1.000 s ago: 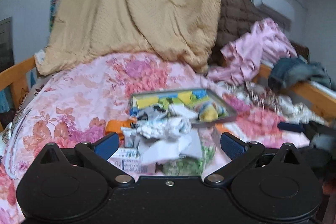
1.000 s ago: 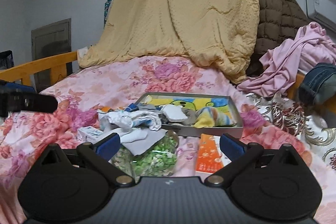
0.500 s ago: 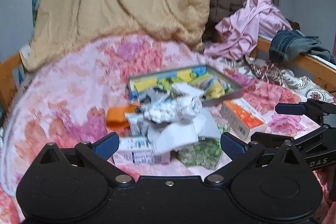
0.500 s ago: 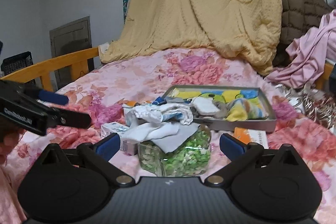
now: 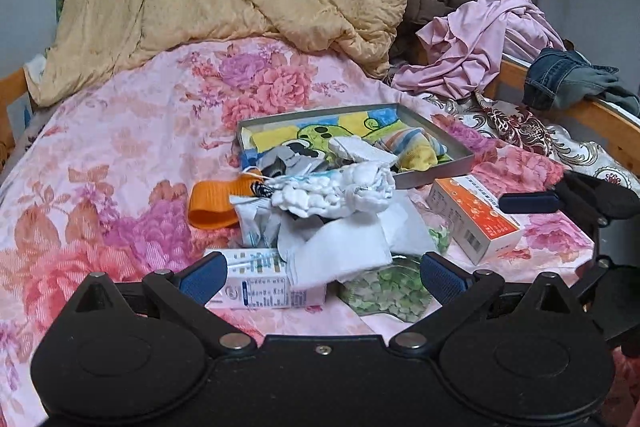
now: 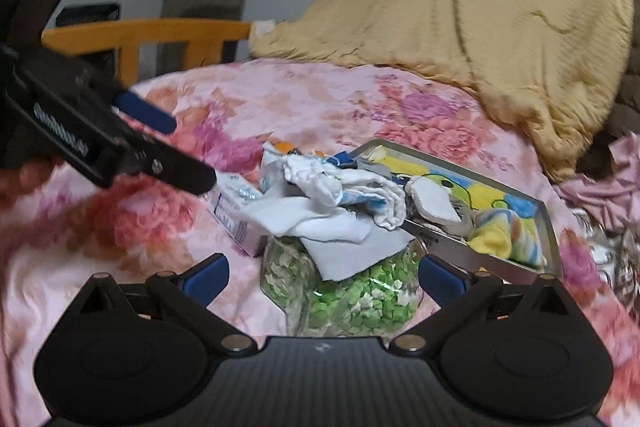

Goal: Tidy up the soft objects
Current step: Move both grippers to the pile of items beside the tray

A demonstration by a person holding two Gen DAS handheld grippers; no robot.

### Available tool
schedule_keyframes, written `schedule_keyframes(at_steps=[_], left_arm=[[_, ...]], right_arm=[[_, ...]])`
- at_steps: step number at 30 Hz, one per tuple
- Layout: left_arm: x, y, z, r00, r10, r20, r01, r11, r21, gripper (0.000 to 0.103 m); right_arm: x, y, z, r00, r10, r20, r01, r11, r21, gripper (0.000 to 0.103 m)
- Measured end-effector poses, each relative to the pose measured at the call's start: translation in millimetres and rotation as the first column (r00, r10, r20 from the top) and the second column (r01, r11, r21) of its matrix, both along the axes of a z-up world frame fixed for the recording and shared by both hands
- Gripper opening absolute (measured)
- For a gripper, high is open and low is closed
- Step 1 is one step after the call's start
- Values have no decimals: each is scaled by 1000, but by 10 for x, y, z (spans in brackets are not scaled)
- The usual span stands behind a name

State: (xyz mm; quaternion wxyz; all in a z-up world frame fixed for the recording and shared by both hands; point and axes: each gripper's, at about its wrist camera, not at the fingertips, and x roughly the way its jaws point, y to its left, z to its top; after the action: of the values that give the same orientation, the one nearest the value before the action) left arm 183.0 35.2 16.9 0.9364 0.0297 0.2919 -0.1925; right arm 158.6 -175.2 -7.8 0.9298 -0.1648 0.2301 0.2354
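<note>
I am holding my left gripper (image 5: 320,275) wide open, low centre of frame, right gripper (image 6: 322,277) likewise spread and empty, socks (image 5: 332,193) lying mid-frame beside the tray (image 5: 436,173).

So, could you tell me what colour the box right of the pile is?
The box is orange and white, clearest in the left wrist view.

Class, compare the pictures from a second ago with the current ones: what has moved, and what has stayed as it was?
Both hand-held grippers moved closer to the pile. The right hand-held gripper now has the jar of green pieces between its open fingers. The left hand-held gripper came nearer the white carton, also open. Nothing was grasped. The tray, orange box and white cloths stayed put.
</note>
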Motion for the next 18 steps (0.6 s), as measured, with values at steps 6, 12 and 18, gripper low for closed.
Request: schedule_keyframes(at_steps=[6, 12, 18], left_arm=[[173, -9, -45, 999, -1, -35, -2, 998, -63, 102], [367, -117, -181, 995, -7, -95, -10, 985, -175, 102], [553, -165, -354, 984, -33, -178, -9, 973, -229, 101]], right_arm=[[348, -114, -11, 996, -27, -89, 32, 998, 56, 103], [567, -340, -56, 985, -112, -128, 132, 978, 163, 102], [617, -379, -93, 981, -93, -168, 123, 976, 180, 101]])
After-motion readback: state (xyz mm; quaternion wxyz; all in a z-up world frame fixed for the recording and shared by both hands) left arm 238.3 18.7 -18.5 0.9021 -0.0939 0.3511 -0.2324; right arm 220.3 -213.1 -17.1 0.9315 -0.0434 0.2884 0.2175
